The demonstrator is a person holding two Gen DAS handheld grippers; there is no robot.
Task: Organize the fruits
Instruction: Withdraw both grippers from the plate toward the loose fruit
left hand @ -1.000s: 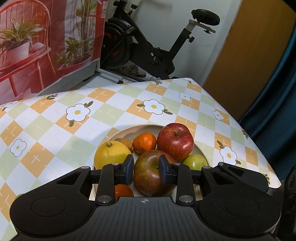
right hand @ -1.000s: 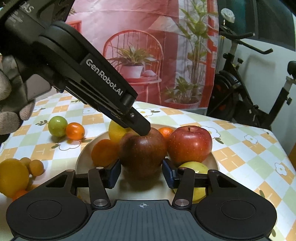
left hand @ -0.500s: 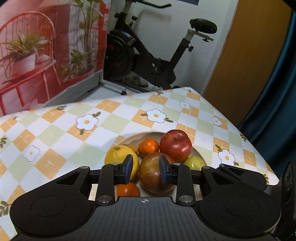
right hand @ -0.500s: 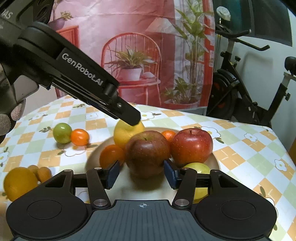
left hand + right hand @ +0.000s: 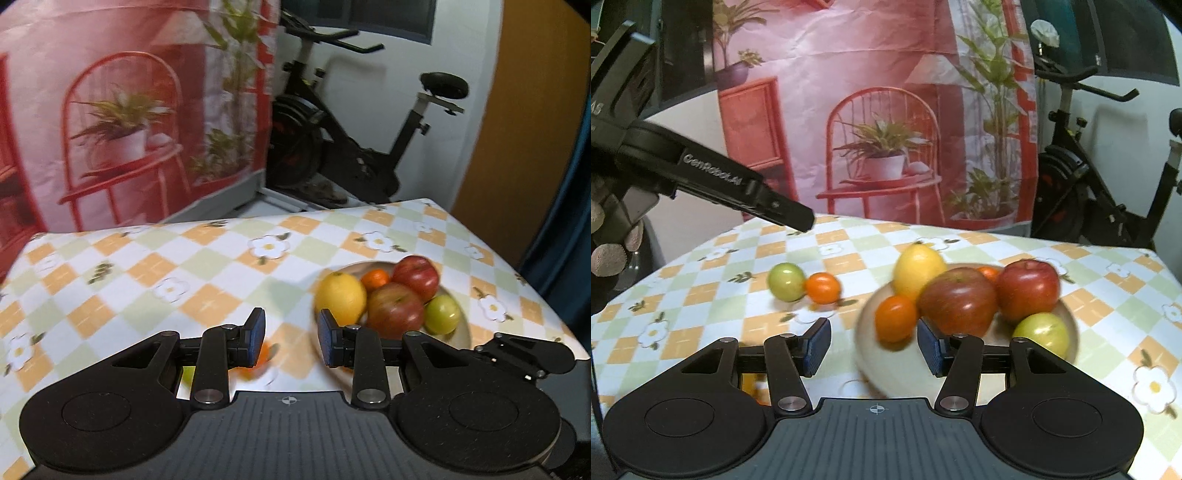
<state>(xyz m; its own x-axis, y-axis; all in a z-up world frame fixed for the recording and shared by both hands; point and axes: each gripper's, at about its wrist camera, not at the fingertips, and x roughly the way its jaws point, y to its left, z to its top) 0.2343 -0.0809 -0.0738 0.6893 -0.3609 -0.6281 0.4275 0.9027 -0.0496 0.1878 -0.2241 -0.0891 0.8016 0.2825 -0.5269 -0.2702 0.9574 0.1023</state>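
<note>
A beige plate holds a lemon, a dark red apple, a bright red apple, a green fruit and small oranges. The same plate shows in the left wrist view, right of my left gripper, which is open and empty above the tablecloth. My right gripper is open and empty, near the plate's front left rim. The left gripper also shows high at the left in the right wrist view.
A green fruit and an orange lie loose on the checked tablecloth left of the plate. An orange shows behind my left fingers. An exercise bike and a printed backdrop stand behind the table.
Both grippers have pulled back and swung left, away from the plate. The left gripper has lifted off the dark apple, which stays on the plate. Both jaws are wider.
</note>
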